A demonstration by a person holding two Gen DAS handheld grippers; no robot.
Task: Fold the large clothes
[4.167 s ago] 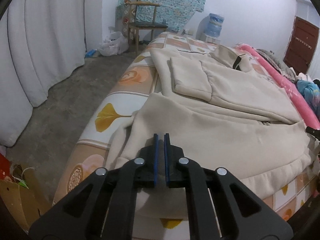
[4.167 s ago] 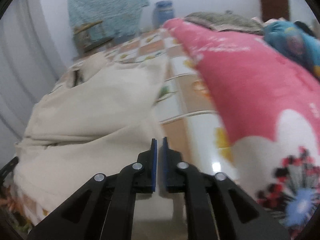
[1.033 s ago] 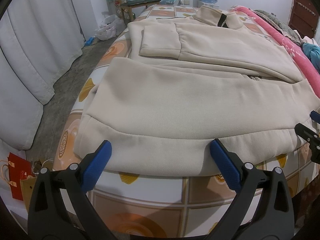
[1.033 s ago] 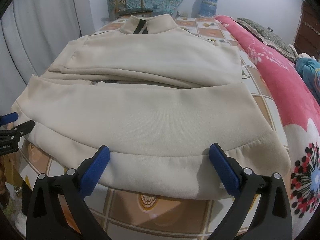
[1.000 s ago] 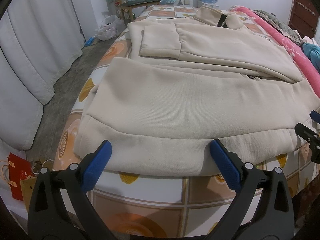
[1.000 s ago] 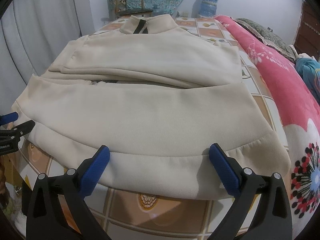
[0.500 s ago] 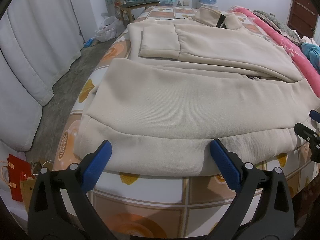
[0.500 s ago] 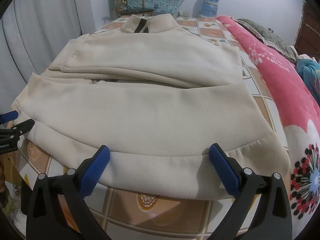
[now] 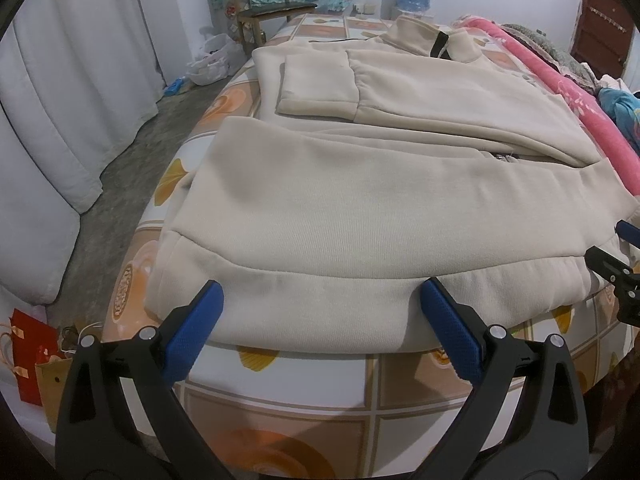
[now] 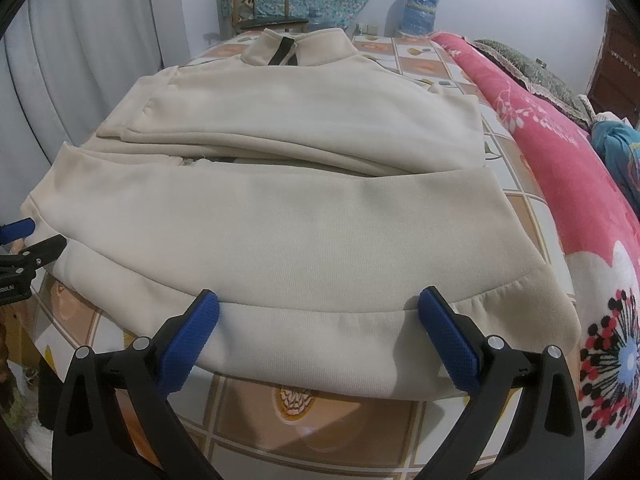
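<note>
Left gripper [image 9: 322, 316] and right gripper [image 10: 318, 326]: both spread wide, empty, poised just short of the ribbed hem [image 9: 320, 304]. Best to bite the hem evenly at matching points, lift together, carry toward the collar [image 10: 298, 50]. Beige fleece zip sweatshirt [image 10: 288, 220] flat on orange-patterned bedsheet [image 9: 400, 384], sleeves folded in.

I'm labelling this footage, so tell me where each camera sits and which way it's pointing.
Left wrist: on the left gripper, at the bed's near edge, facing the jacket's hem; its own open jaws show.
Right wrist: on the right gripper, further right along that hem, jaws open.
Shared: jacket, chair, water bottle; each glimpses the other gripper.
</note>
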